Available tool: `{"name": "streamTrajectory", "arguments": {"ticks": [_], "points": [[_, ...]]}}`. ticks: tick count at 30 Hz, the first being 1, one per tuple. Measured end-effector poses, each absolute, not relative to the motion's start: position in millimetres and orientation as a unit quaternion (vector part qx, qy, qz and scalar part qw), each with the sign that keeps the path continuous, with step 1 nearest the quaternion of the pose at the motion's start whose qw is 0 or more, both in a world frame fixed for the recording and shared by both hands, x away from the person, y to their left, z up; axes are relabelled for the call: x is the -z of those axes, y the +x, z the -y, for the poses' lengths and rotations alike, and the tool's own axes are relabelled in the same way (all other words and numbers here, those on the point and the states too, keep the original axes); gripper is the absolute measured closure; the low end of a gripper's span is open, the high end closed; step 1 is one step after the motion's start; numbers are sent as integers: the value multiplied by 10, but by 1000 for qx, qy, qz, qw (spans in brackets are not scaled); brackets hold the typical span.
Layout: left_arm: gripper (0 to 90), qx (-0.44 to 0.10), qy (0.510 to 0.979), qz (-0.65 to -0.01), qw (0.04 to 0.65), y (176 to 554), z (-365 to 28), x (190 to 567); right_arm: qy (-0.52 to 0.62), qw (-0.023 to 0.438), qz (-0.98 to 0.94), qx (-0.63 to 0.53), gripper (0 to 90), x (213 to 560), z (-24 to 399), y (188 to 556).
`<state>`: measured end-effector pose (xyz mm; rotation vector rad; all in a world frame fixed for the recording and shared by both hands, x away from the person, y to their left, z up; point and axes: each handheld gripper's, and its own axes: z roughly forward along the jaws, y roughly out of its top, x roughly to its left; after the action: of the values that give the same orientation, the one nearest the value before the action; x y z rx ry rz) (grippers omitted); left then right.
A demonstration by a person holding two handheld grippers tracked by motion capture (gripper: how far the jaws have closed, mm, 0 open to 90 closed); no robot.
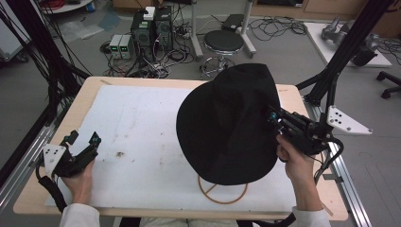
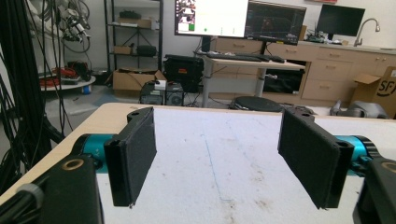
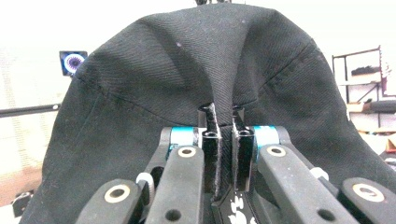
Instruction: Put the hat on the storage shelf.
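Note:
A black bucket hat [image 1: 227,120] hangs above the right half of the white mat [image 1: 137,142], over a thin wooden ring stand [image 1: 222,191]. My right gripper [image 1: 273,118] is shut on the hat's right side, and a fold of black cloth [image 3: 225,112] is pinched between its two jaws in the right gripper view. The hat [image 3: 205,70] bulges up beyond the jaws there. My left gripper [image 1: 84,141] rests low at the table's front left, open, with nothing between its wide-apart pads [image 2: 133,154].
The wooden table [image 1: 94,85] carries the mat, which has a few small stains. A black frame post [image 1: 350,42] rises at the right edge. Beyond the table stand a round stool [image 1: 223,42], computer boxes [image 1: 151,28] and tangled cables on the floor.

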<state>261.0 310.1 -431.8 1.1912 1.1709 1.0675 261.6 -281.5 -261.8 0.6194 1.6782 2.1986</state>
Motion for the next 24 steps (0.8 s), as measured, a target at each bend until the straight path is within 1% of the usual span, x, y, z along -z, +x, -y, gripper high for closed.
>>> {"name": "streamTrajectory", "arguments": {"ticks": [12,24], "points": [[279,-450,502,-495,548,2609,-3097,4318,227,139,-607,-749,862,2841,2820,2507],[279,-448,504,-495,549,2617,-3092,4325,234,112,-623,-738,860,3087,2879,2447]]}}
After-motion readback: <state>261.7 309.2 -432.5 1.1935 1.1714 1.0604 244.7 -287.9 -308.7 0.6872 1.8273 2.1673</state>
